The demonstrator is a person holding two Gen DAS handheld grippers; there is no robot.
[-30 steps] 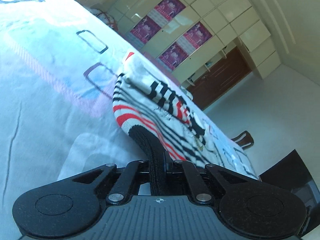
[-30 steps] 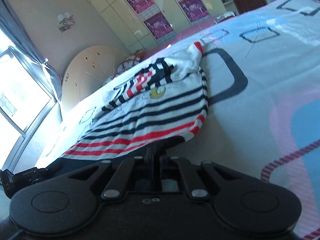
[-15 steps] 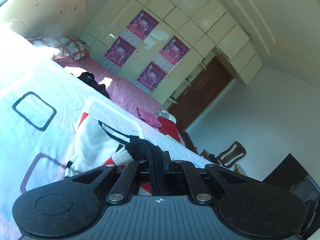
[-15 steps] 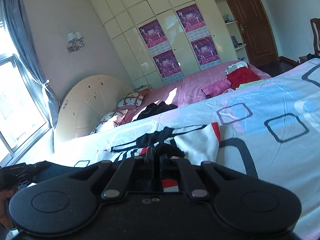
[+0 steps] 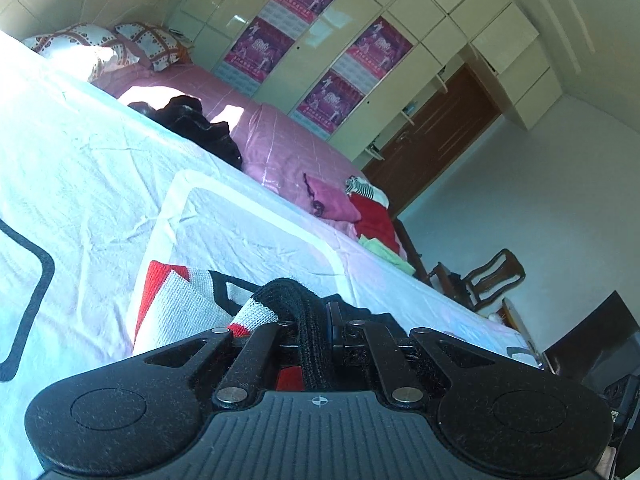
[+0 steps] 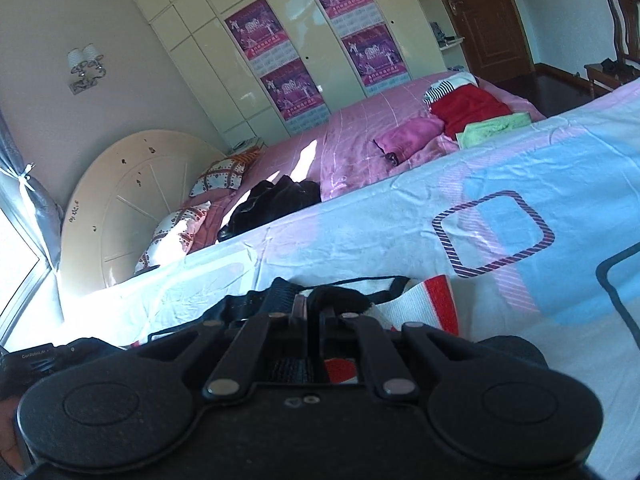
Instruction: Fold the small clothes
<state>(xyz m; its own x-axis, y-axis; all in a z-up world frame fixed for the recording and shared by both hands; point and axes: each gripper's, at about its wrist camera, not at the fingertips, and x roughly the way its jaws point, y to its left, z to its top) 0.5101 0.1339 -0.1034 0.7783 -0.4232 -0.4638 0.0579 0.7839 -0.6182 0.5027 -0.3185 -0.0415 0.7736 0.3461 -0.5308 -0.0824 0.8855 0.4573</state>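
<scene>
Gripping knit top (image 5: 192, 304) by black hem, both claws (image 5: 316, 320) (image 6: 314, 308) clamped tight; long axis w/ hem, can't tell orientation.

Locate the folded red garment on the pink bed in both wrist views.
Left wrist: folded red garment right of centre, at the pink bed's far end, beside a magenta cloth.
Right wrist: upper right, same neighbours.
Shared landmark: purple posters on the cream wardrobe doors.
</scene>
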